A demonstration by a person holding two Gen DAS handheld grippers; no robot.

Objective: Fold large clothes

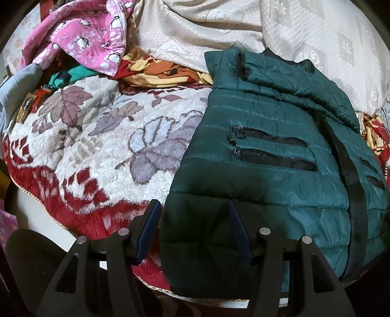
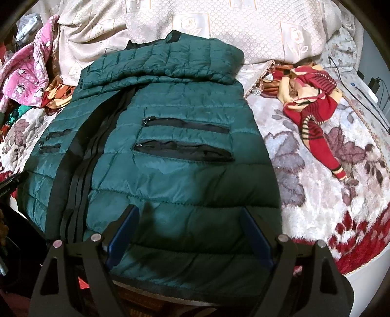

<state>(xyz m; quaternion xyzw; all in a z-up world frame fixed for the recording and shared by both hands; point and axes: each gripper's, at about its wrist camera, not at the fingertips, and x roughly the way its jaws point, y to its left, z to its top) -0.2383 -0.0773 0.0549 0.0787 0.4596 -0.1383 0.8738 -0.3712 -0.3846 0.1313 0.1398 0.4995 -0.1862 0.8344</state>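
Note:
A dark green quilted jacket [image 1: 268, 175] lies flat on the bed, front up, with its black zip running down the middle and two zipped pockets on each side. One sleeve is folded across the chest near the collar [image 2: 170, 63]. My left gripper [image 1: 192, 214] hovers open over the jacket's lower left corner, and the jacket's side edge passes between its blue fingers. My right gripper [image 2: 190, 219] stands wide open above the lower hem of the jacket [image 2: 185, 136], right of the zip. Neither gripper's pads press on the fabric.
The jacket rests on a plush floral blanket [image 1: 102, 136] with a red border. A pink penguin-print garment [image 1: 85, 41] and an orange-yellow cloth [image 1: 160, 70] lie at the back left. A red striped cloth [image 2: 314, 104] lies right of the jacket, with cables [image 2: 353, 83] beyond. A beige bedspread [image 2: 219, 22] bunches behind.

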